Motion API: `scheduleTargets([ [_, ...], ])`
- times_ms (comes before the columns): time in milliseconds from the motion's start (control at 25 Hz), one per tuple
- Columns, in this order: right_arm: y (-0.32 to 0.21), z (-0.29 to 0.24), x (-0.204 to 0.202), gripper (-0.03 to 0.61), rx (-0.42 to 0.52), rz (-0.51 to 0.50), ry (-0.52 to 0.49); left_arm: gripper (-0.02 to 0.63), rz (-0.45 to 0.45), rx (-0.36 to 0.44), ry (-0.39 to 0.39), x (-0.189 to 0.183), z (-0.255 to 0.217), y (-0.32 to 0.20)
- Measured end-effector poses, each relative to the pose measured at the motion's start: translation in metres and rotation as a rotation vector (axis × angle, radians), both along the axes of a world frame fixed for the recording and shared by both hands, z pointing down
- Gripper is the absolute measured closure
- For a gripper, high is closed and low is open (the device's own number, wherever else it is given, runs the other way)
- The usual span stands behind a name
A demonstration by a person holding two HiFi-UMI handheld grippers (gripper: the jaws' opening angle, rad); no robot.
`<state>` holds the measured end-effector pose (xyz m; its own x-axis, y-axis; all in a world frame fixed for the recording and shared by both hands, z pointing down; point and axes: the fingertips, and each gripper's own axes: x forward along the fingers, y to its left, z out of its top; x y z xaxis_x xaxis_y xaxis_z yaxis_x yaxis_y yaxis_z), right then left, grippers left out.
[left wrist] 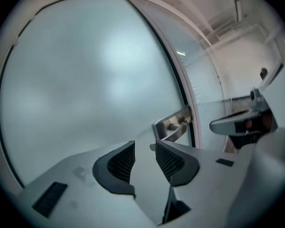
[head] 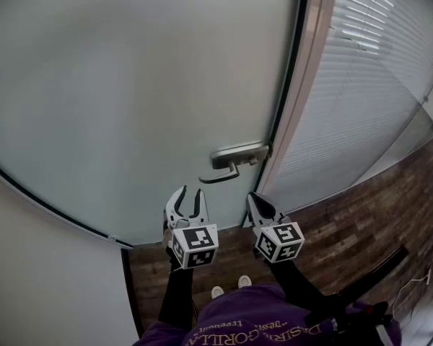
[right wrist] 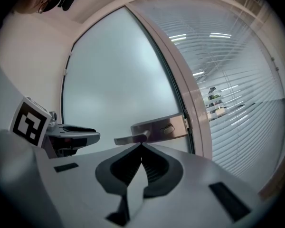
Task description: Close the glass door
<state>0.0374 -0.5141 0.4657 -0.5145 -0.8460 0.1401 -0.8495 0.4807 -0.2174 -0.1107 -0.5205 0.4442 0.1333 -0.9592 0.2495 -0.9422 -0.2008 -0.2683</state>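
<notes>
Honestly, door [head: 130,85] looks shut, so your left tongs [head: 189,192] idle open, right tongs [head: 251,195] clenched empty, handle [head: 227,170] just ahead.

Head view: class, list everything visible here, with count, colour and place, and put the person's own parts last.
glass door: one, frosted grey-white, fills the upper left
door handle: one, silver lever on a plate, at the door's right edge
door frame: one, pale, right of the door
blinds: one set, white, behind the glass on the right
floor: dark brown wood, lower right
wall: off-white, lower left
shoes: two, white, bottom centre
shirt: one, purple, bottom edge
left hand-held gripper: one, white and black, jaws apart, empty, below the handle
right hand-held gripper: one, jaws together, beside it
</notes>
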Motion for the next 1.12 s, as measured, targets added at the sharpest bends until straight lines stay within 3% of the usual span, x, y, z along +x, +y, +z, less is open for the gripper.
scheduleTargets([
  [120,0.003,-0.002,-0.003,0.581,0.004,-0.002,-0.003,0.485,-0.007,0.026,0.289,-0.003,-0.009,0.013],
  [200,0.006,-0.004,-0.003,0.581,0.008,0.000,-0.006,0.575,-0.039,0.042,0.452,-0.008,-0.009,0.019],
  [240,0.007,-0.004,-0.002,0.581,0.009,0.002,-0.007,0.612,-0.055,0.045,0.510,-0.010,-0.007,0.022],
  [360,0.011,-0.006,0.000,0.581,0.010,0.006,-0.011,0.612,-0.079,0.027,0.603,-0.011,0.004,0.028],
  [720,0.016,-0.008,0.001,0.581,0.014,0.008,-0.018,0.612,-0.084,-0.021,0.572,0.000,0.028,0.038],
  [1120,0.016,-0.009,0.003,0.581,0.024,0.011,-0.002,0.612,-0.038,-0.018,0.535,0.014,0.024,0.039],
])
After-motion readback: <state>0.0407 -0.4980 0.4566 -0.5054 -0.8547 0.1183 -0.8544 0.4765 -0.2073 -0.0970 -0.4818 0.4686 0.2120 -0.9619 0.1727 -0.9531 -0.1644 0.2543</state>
